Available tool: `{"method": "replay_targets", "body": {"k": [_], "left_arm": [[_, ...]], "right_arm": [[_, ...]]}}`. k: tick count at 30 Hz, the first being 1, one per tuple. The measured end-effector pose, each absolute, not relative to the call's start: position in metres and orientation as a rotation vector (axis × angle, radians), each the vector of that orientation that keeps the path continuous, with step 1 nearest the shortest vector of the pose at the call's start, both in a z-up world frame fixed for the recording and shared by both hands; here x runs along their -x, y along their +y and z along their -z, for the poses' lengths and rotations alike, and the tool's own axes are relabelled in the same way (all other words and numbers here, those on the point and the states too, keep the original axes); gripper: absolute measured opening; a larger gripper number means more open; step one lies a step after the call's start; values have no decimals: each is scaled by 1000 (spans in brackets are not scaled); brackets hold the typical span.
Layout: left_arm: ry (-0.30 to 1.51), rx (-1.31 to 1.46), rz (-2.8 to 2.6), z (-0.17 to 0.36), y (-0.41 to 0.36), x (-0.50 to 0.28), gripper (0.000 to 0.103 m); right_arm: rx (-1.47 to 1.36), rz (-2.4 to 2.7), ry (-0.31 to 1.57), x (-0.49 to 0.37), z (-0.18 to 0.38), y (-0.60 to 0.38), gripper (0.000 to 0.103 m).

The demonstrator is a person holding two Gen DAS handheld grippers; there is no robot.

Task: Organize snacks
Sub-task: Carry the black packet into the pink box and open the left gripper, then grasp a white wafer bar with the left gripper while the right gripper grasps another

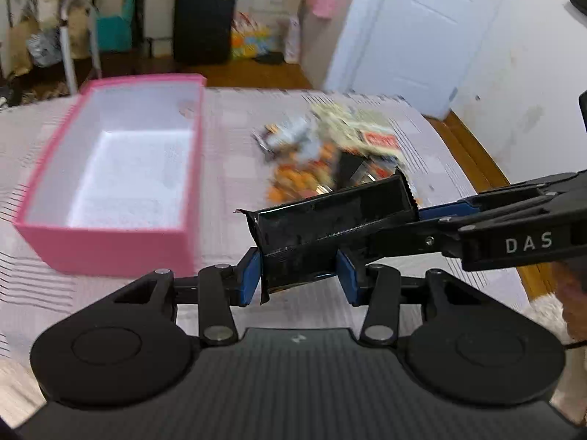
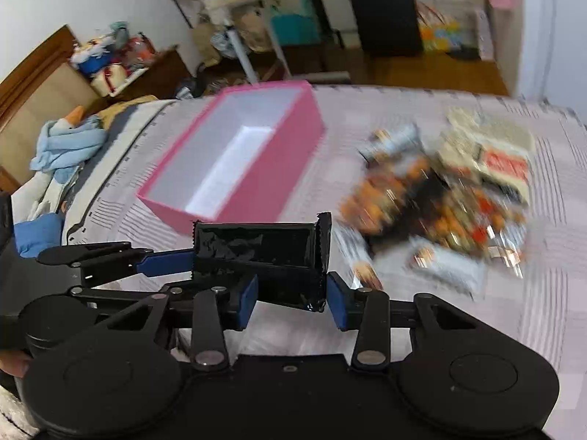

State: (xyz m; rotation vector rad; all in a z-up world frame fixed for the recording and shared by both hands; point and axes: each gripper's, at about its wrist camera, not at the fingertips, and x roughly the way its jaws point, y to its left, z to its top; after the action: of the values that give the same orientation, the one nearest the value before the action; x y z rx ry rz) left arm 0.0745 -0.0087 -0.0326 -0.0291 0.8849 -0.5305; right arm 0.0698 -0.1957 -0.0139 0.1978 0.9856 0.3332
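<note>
A black snack packet (image 1: pixel 323 234) hangs in the air above the striped bed cover, held at both ends. My left gripper (image 1: pixel 299 278) is shut on its near end, blue pads against its sides. My right gripper (image 2: pixel 291 293) is shut on the other end of the same packet (image 2: pixel 264 256); it reaches in from the right in the left wrist view (image 1: pixel 422 220). An empty pink box (image 1: pixel 110 168) with a white inside stands left of the packet, also seen in the right wrist view (image 2: pixel 234 157). A blurred pile of snack packets (image 2: pixel 444 190) lies to the right.
The bed cover (image 1: pixel 227 168) carries the box and pile (image 1: pixel 326 154). Beyond the bed are a black suitcase (image 1: pixel 203 22), a white door (image 1: pixel 422 29) and cluttered shelves (image 2: pixel 256 11). Blue clothes (image 2: pixel 66 143) lie at the bed's left side.
</note>
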Motion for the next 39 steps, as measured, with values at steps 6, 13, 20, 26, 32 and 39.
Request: {"method": "replay_targets", "body": {"k": [6,13,20,26,32,39], "left_arm": [[855,30,462,26,23,-116,44],[778,-63,382,36,42,-179,45],[792,-27,366,55,63,-250,47],[824,-60,336,77,64,-291,47],[887,31,250,96,73,-314,52],[879,-15,212,74,68,-287,52]], "right_arm": [[-118,-369,950,-118,12,-160,42],[-98,-391,863,-181,27,-131,33],[-98,-420,826,-236,48,-119,32],[-81,-403,831,-271,71,-104,33],[-40,-384,843,-276,75,-105,33],[-87,-375,852,-234,38,-155,34]]}}
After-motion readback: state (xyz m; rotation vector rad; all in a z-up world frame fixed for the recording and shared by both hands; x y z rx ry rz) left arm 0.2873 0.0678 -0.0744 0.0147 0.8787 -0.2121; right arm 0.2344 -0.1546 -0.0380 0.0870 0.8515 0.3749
